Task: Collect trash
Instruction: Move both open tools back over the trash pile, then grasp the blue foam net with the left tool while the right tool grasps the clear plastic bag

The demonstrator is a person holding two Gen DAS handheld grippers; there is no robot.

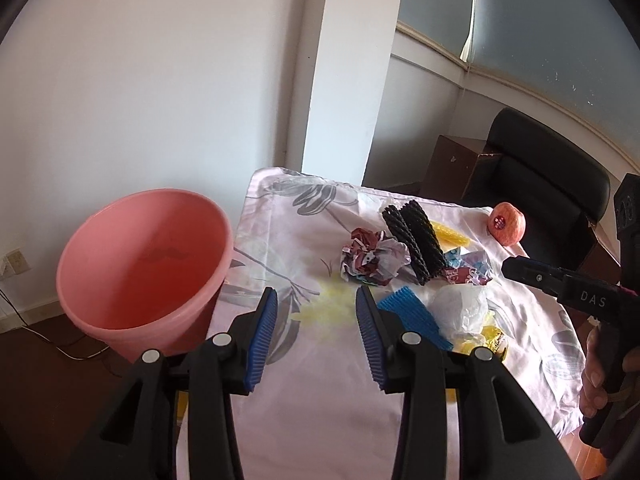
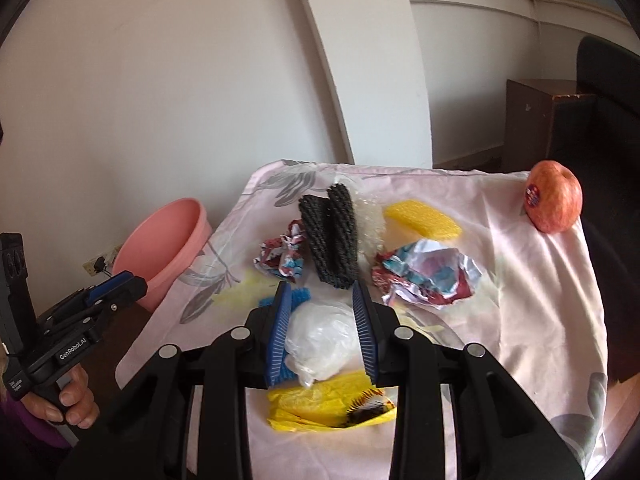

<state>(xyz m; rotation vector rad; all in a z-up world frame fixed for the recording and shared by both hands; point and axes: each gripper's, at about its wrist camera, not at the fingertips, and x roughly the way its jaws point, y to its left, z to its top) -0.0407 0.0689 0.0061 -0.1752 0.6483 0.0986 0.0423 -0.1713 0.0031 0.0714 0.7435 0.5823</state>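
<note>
Trash lies heaped on the pink floral cloth: a black foam net, crumpled printed paper, a crumpled foil wrapper, yellow foam, a blue foam net, a white plastic bag and a yellow wrapper. My left gripper is open and holds nothing, just right of the pink bucket. My right gripper hovers over the heap, jaws apart. The white bag shows in the gap beneath them, still on the cloth.
An apple with a sticker sits at the table's far right corner. The bucket stands beyond the table's left edge, by the white wall. A black chair and a brown cabinet stand behind the table. A hand holds each gripper's handle.
</note>
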